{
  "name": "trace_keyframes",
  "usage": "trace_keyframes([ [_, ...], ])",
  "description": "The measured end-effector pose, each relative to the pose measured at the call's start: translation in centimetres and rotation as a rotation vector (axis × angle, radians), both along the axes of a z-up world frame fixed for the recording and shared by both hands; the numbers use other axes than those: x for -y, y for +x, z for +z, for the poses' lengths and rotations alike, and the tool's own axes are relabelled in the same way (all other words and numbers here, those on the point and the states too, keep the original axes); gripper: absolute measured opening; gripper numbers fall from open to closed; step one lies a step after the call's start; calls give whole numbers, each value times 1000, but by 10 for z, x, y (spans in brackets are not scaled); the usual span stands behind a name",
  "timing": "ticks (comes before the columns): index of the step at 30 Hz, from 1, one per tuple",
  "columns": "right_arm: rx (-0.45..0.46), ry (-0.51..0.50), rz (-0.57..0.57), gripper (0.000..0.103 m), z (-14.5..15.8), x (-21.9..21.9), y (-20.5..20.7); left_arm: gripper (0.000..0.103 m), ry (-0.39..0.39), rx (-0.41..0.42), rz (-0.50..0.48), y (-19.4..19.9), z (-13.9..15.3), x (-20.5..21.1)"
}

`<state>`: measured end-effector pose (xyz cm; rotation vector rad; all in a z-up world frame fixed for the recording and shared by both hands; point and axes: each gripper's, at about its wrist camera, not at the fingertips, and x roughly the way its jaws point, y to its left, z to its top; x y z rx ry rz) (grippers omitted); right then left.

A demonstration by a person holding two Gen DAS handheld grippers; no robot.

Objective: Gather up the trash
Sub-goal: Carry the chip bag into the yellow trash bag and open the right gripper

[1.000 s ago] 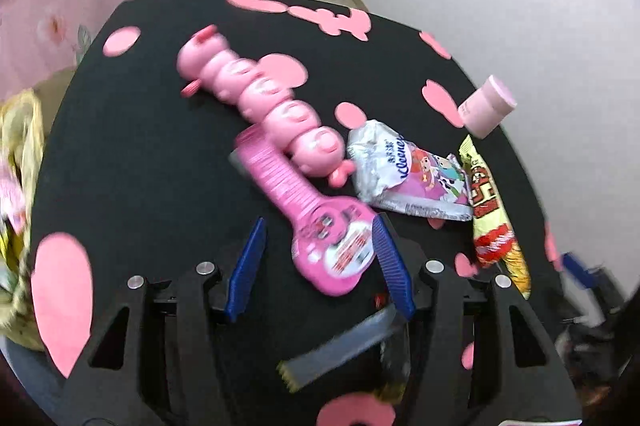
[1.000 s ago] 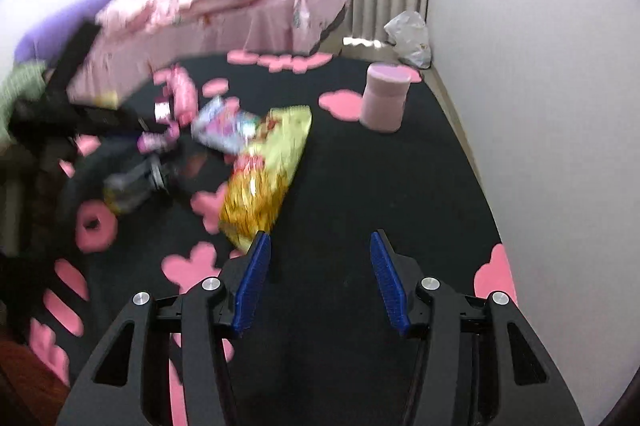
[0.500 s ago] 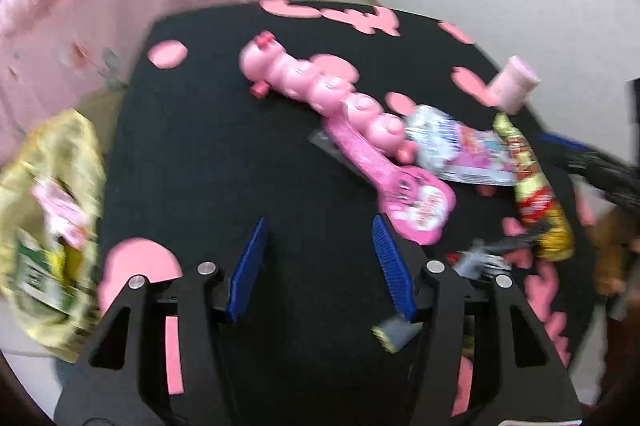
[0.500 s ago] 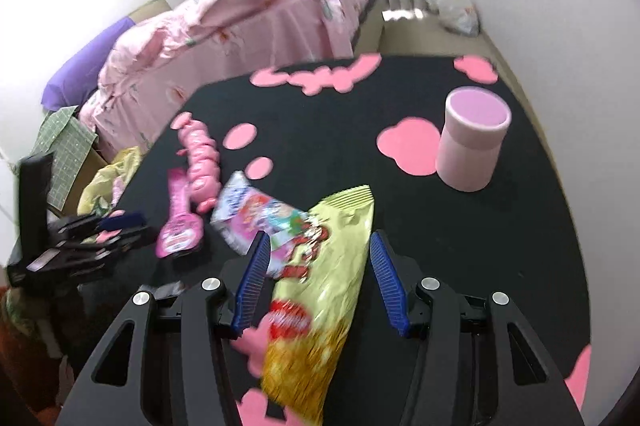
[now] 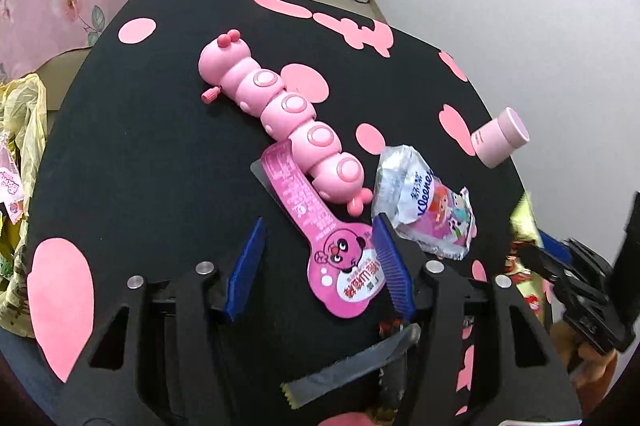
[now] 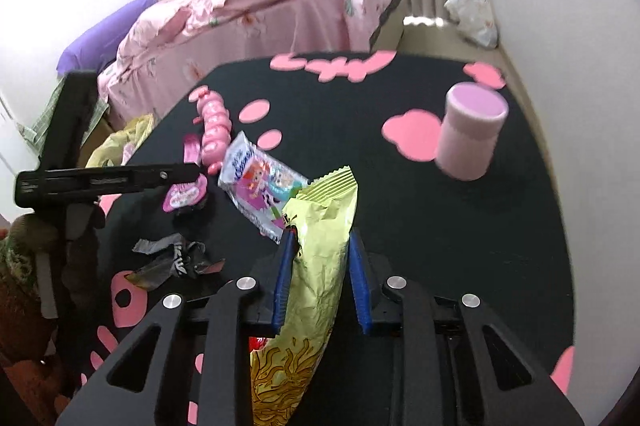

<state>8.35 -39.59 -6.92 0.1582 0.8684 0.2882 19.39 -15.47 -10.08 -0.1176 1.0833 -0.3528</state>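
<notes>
A gold snack bag stands crumpled between the blue pads of my right gripper. Its jaws are closing and both pads press on the bag. The round end of a pink guitar-shaped wrapper lies flat on the black table between the pads of my left gripper. These jaws are closing too: the right pad is at the wrapper's edge, while the left pad stands apart from it. A tissue pack lies just right of the wrapper. A torn grey wrapper lies under the left gripper's body.
A pink caterpillar toy lies beside the wrapper's neck. A pink cylinder stands at the table's right side. A yellow plastic bag with litter hangs off the left edge. A bed with a pink cover is behind.
My right gripper moved forward over the gold snack bag and its jaws came together on it. My left gripper swung back over the pink wrapper's round end, and its jaws narrowed a little.
</notes>
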Motion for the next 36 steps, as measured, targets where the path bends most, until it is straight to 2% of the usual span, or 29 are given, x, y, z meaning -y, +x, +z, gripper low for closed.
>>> trace_keyframes([
  [2,31,-16,-18,26,8,1,-6,25,18,-1,-21,-2,-1,3],
  [4,61,-23,-27,26,16,0,-10,18,7,6,-50,-9,0,3],
  [5,72,-24,-28,26,20,-1,-13,10,14,25,-63,-14,1,4],
  [9,106,-36,-28,26,32,-6,-18,7,1,83,-99,-31,13,1],
  [14,144,-52,-17,26,49,-16,-23,1,-7,154,-99,-46,34,-10],
  [19,193,-61,-17,26,67,-29,-25,1,-18,230,-94,-58,56,-24],
  [26,266,-84,-2,26,97,-55,-26,1,-77,311,-81,-74,83,-56],
  [31,322,-100,26,26,117,-84,-22,1,-82,379,-28,-81,100,-88],
  [36,373,-102,75,26,133,-122,-12,1,-47,447,69,-87,110,-135],
])
